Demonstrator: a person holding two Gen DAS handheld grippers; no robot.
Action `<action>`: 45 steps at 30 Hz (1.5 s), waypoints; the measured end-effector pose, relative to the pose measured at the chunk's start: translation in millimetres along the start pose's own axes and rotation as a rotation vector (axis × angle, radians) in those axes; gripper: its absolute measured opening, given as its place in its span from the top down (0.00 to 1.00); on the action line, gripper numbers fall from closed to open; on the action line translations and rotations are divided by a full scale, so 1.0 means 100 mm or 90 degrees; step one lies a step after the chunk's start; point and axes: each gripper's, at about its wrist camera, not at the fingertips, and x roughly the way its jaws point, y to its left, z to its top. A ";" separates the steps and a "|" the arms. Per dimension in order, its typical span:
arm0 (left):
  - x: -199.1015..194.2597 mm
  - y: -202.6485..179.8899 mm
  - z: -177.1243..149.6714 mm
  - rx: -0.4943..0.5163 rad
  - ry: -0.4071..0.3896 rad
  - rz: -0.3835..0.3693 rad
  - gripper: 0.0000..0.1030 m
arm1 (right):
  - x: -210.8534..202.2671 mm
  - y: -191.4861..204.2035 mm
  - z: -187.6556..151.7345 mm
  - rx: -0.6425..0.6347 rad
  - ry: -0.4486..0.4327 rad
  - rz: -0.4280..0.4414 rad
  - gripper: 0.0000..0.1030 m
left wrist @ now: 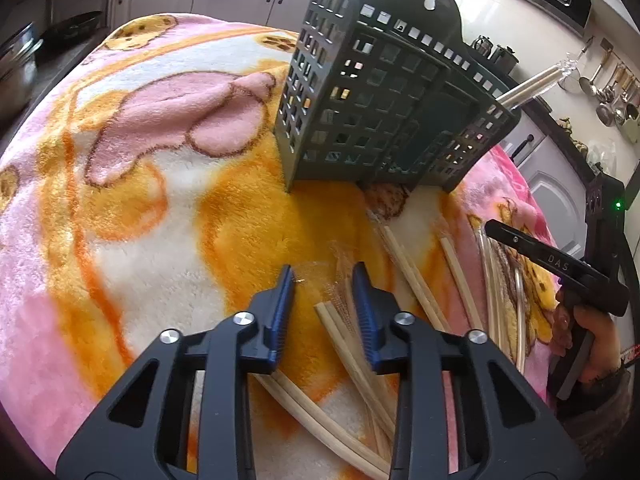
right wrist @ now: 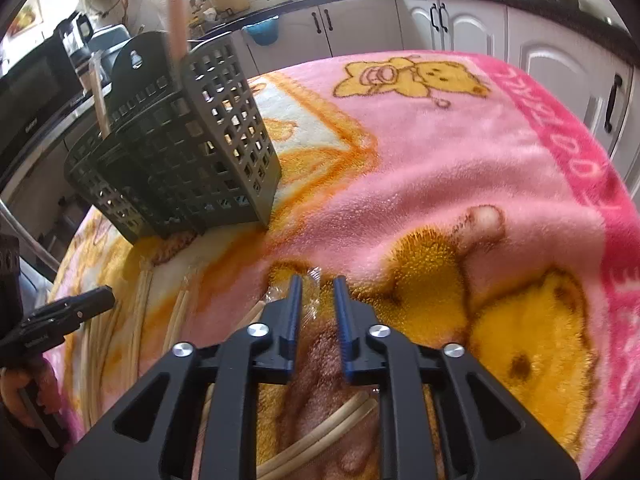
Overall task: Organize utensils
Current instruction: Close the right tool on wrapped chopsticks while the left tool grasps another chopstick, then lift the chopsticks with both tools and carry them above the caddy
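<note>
A dark green slotted utensil holder (left wrist: 380, 112) (right wrist: 180, 152) stands on a pink and orange fleece blanket (left wrist: 160, 208), with chopsticks (left wrist: 532, 84) sticking out of one compartment. Several pale chopsticks (left wrist: 408, 268) lie loose in front of it, some in clear wrappers. My left gripper (left wrist: 324, 276) is low over a wrapped pair (left wrist: 340, 328). The pair lies slantwise between the fingers, and a gap shows at the left pad. My right gripper (right wrist: 317, 282) is narrowed onto the clear wrapper end (right wrist: 312, 296) of another pair (right wrist: 352, 412), which runs back under it.
White kitchen cabinets (right wrist: 460, 24) and a dark counter ring the table. A microwave (right wrist: 32, 92) stands behind the holder, and ladles hang on a wall rail (left wrist: 612, 92). More chopsticks (right wrist: 140, 308) lie between the two grippers. A hand (left wrist: 588, 332) grips the right tool's handle.
</note>
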 end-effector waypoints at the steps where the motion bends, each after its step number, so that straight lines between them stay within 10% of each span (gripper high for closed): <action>1: 0.00 0.01 0.00 -0.001 -0.001 0.000 0.82 | -0.01 -0.02 0.00 0.004 -0.002 -0.001 0.98; 45: -1.08 -0.81 0.71 0.104 -0.189 -0.153 0.98 | -1.75 0.76 0.37 -0.096 -0.286 0.085 0.99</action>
